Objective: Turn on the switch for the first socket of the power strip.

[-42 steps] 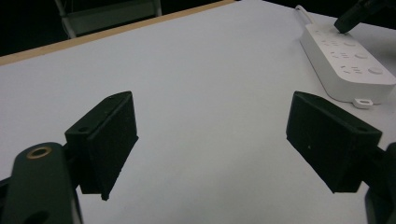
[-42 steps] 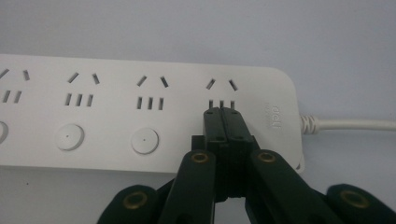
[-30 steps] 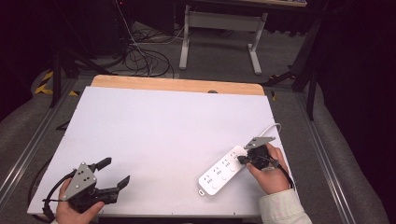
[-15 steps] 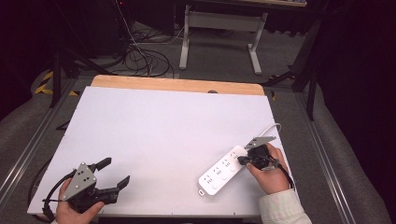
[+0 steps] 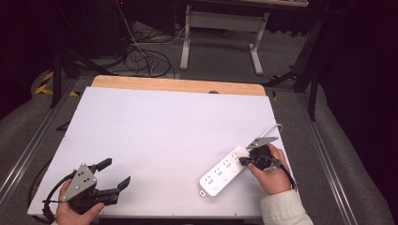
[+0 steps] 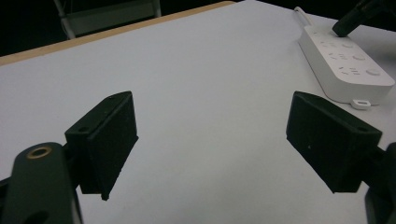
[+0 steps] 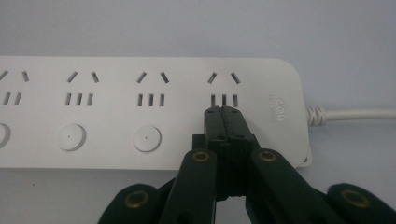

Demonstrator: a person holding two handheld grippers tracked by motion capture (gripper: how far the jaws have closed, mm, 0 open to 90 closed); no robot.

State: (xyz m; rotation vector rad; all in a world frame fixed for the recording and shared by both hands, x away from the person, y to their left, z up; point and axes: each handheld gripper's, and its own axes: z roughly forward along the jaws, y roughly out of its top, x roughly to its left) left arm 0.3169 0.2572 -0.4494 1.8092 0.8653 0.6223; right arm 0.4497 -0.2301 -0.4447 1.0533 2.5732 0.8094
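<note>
White sheeting covers the flat table [image 5: 155, 140], with a strip of pale wood [image 5: 178, 86] bare along its far edge. Beyond it lie grey carpet, a tangle of dark cables [image 5: 141, 51] and the legs of a light metal stand [image 5: 220, 28], all in a dim room.

One white plastic power strip [image 5: 224, 170] lies slanted at the near right of the table, its white cord [image 5: 271, 130] curling away; four socket groups and three round buttons show in the right gripper view.

Two grippers are held, one per hand. The left gripper [image 5: 112, 174] rests at the near left corner, jaws spread wide, gripping nothing. The right gripper [image 7: 225, 122] has its jaws pressed together, tips on the strip's cord-end surface.
</note>
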